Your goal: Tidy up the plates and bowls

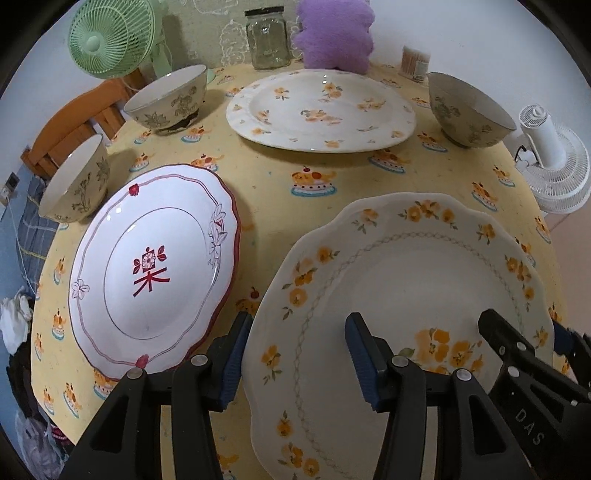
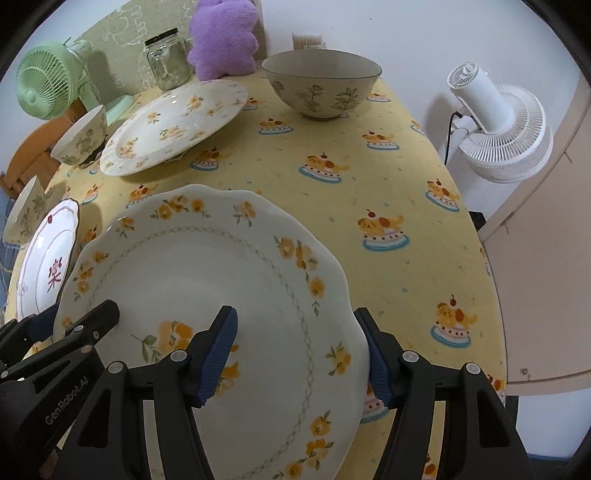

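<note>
Left gripper point(image 1: 295, 356): jaws spread wide, straddling near-left rim of yellow-flowered plate point(image 1: 406, 295), no firm clamp evident. Right gripper point(image 2: 301, 352): likewise spread across same plate's near-right rim. Left of left gripper: red-trimmed plate point(image 1: 155, 266). Farther ahead: second flowered plate point(image 1: 321, 109), three bowls. Pad contact undeterminable; plate's near edge cut off.

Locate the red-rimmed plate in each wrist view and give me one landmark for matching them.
Left wrist: the red-rimmed plate fills the lower left, beside the large yellow-flowered plate.
Right wrist: red-rimmed plate is a sliver at the left edge, partly hidden by that plate.
Shared landmark: the purple plush at the table's far side.
</note>
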